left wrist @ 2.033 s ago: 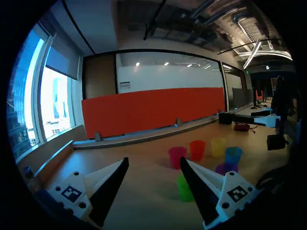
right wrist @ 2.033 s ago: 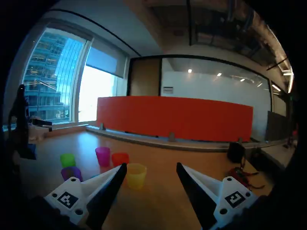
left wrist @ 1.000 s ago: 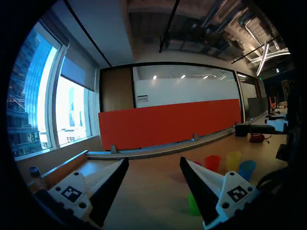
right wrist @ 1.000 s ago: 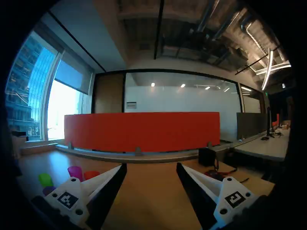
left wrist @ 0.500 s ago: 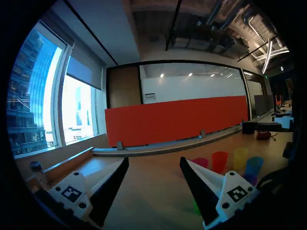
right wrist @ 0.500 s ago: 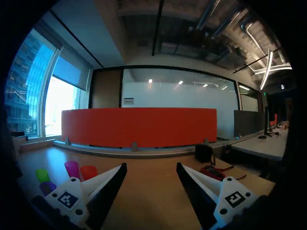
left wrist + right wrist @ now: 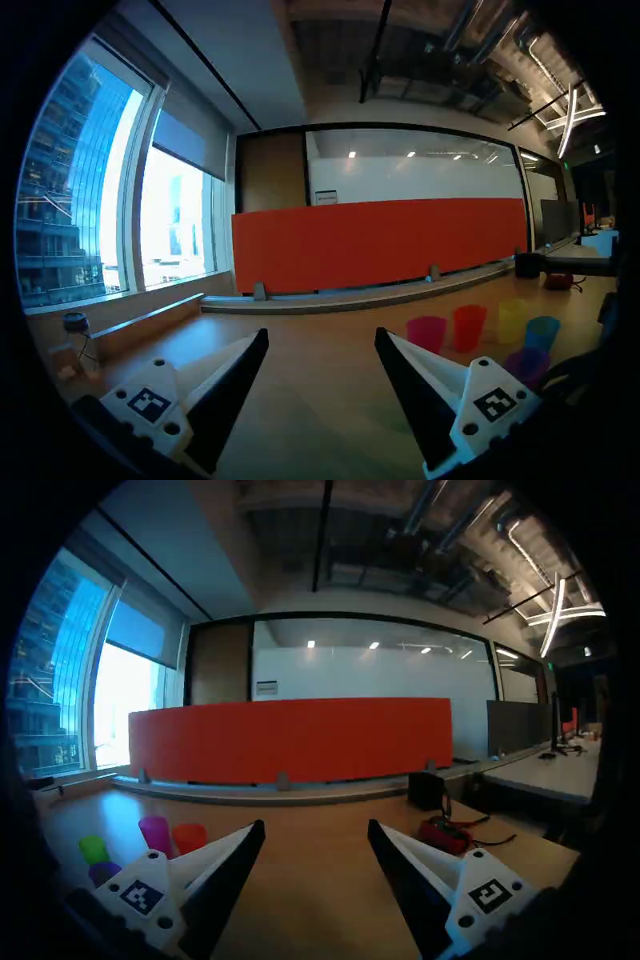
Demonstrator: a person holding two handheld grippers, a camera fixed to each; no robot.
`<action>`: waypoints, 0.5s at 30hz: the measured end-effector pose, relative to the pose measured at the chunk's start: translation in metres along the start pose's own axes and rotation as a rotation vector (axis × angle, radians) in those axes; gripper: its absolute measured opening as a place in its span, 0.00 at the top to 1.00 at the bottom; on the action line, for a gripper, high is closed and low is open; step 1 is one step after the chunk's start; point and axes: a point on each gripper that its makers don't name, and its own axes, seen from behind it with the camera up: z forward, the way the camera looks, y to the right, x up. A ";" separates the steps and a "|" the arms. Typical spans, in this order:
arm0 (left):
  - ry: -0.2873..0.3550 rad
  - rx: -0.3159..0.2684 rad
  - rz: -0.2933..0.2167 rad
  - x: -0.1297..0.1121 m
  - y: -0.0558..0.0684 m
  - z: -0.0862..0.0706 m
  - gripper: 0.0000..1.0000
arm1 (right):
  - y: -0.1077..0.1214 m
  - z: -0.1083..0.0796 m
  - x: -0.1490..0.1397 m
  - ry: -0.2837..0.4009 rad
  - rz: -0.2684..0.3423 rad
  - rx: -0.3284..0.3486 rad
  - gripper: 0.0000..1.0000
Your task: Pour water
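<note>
The left gripper [image 7: 320, 332] is hovering over the wooden bench [image 7: 320, 416] with its two fingers spread wide and nothing between them. The right gripper [image 7: 314, 824] is hanging over the same bench in the same way, wide open and holding nothing.

The cups are standing upright in a cluster on the bench. The left gripper view is taking them in to the right of its gripper: a pink cup [image 7: 426, 332], a red cup [image 7: 469, 326] and a yellow cup [image 7: 513, 318] in a row, a blue cup [image 7: 542, 330] just beside the yellow one, and a purple cup [image 7: 530, 364] nearer the camera, its foot lying behind the gripper's finger. The right gripper view is catching the cluster low on its left: a green cup [image 7: 94, 849], the pink one [image 7: 154, 834], the red one [image 7: 190, 838] and the purple one [image 7: 104, 872], with the gripper's finger standing in front of their lower parts.

An orange partition [image 7: 376, 244] is running along the far edge of the bench, and tall windows [image 7: 104, 216] are lighting the left side. A black box [image 7: 425, 790] and a red object [image 7: 444, 834] with a cable are sitting on the bench well apart from the cups. A second bench [image 7: 552, 780] is stretching away at the right of the right gripper view, and a small dark-capped object [image 7: 76, 324] is sitting by the window ledge in the left gripper view.
</note>
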 end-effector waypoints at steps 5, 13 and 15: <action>-0.008 0.008 -0.016 -0.010 -0.003 0.000 0.01 | -0.002 0.002 0.002 -0.004 0.000 0.001 0.01; -0.028 0.013 -0.023 -0.026 -0.004 0.005 0.01 | -0.005 0.002 0.003 -0.006 -0.020 0.002 0.01; -0.030 0.012 -0.029 -0.027 -0.003 0.007 0.01 | -0.006 0.001 0.004 -0.007 -0.024 0.001 0.01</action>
